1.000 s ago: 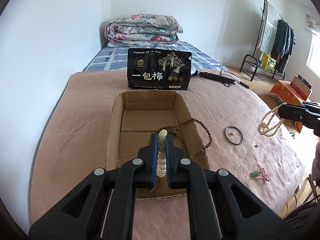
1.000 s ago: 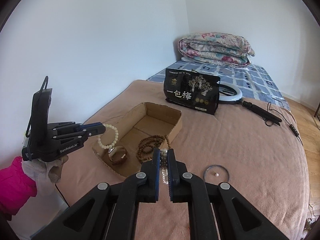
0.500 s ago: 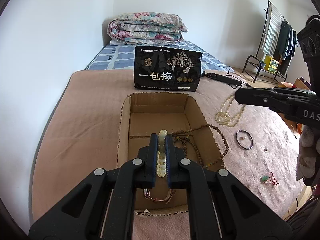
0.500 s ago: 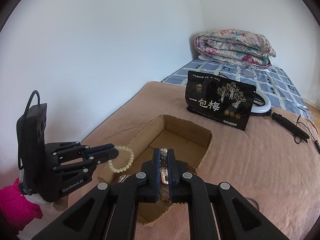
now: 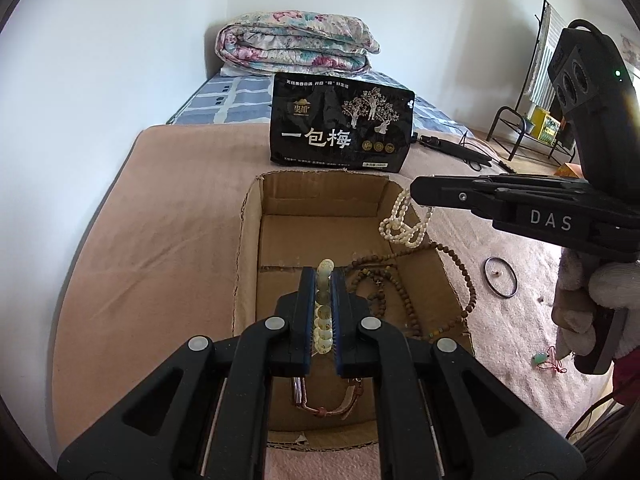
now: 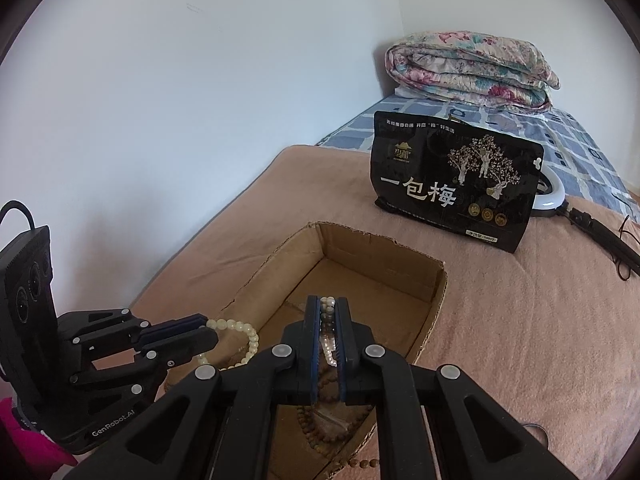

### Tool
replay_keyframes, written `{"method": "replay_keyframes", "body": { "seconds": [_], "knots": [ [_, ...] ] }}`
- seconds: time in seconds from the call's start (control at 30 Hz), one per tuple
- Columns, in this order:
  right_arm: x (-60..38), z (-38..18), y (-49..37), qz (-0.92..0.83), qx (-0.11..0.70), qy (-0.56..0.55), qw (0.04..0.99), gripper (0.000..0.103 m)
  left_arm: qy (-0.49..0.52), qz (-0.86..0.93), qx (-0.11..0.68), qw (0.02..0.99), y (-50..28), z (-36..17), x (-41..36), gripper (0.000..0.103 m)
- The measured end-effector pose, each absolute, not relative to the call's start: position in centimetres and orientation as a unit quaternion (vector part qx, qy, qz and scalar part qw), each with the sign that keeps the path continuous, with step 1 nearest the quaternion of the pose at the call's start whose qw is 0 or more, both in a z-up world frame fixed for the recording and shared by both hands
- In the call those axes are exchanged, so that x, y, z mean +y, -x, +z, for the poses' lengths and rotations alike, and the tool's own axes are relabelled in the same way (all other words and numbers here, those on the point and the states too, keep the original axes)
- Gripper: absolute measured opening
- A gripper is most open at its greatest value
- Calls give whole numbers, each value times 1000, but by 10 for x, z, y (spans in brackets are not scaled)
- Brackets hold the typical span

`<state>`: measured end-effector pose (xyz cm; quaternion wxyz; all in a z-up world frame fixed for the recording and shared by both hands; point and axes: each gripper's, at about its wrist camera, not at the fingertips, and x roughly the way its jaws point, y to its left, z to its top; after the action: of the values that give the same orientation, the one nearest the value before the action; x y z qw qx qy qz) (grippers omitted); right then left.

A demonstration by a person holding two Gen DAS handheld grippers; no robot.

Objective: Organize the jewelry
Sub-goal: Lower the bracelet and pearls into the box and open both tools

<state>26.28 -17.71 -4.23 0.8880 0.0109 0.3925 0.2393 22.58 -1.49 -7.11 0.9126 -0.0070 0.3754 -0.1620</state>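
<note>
- Cardboard box (image 5: 248, 240) sits on the bed's tan blanket (image 5: 160, 220) near the wall-side edge; its walls are low and floppy, so a snagged strand could, I think, drag it.
- Brown prayer beads (image 5: 464, 280) drape over the box's right wall, half inside and half on the blanket; brushing them may pull the rest out.
- Left gripper (image 5: 325, 280) is clamped on a pale bead bracelet (image 5: 324, 320) above the box's near half.
- Right gripper (image 5: 416, 194) pinches a white pearl strand (image 5: 400, 230) hanging at the right rim; letting go there risks it falling outside.
- Open room lies over the box's bare far half, before the black bag (image 5: 340, 124).
</note>
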Motion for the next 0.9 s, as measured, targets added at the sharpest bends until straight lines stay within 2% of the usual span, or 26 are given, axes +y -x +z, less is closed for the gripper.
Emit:
{"method": "replay_keyframes", "body": {
  "seconds": [0.07,0.1,0.13,0.2,0.23,0.27,0.3,0.33,0.37,0.4,0.53,0.67,0.73,0.9],
  "knots": [
    [-178,-45,-265,234,393,-11,889,8,11,-162,378,911,-227,-72,-14,5],
    [-179,-45,-266,232,394,-13,889,12,12,-163,379,911,-228,-73,-13,5],
    [-180,-46,-267,232,395,-16,888,27,14,-163,379,911,-228,-73,-13,5],
    [-182,-46,-267,223,392,-16,892,42,14,-162,379,911,-227,-74,-13,5],
    [-183,-46,-267,218,391,-16,894,44,14,-160,379,911,-227,-74,-13,5],
    [-184,-46,-268,217,391,-17,894,46,15,-160,381,911,-228,-75,-13,12],
    [-185,-46,-268,214,392,-19,894,55,18,-160,383,910,-228,-75,-13,20],
    [-186,-46,-267,210,392,-19,896,66,21,-160,383,910,-227,-75,-12,41],
    [-187,-45,-267,206,390,-18,897,70,24,-159,379,911,-226,-75,-12,47],
    [-189,-44,-266,202,388,-18,899,76,26,-156,377,913,-224,-75,-11,47],
    [-195,-40,-261,188,382,-19,905,89,27,-150,376,914,-221,-73,-11,47],
    [-202,-34,-257,176,376,-22,909,95,28,-149,375,915,-218,-70,-10,47],
    [-205,-30,-253,166,373,-21,913,103,29,-148,374,915,-214,-68,-11,47],
    [-214,-22,-243,147,367,-10,918,103,29,-149,370,916,-204,-61,-13,47]
  ]
}}
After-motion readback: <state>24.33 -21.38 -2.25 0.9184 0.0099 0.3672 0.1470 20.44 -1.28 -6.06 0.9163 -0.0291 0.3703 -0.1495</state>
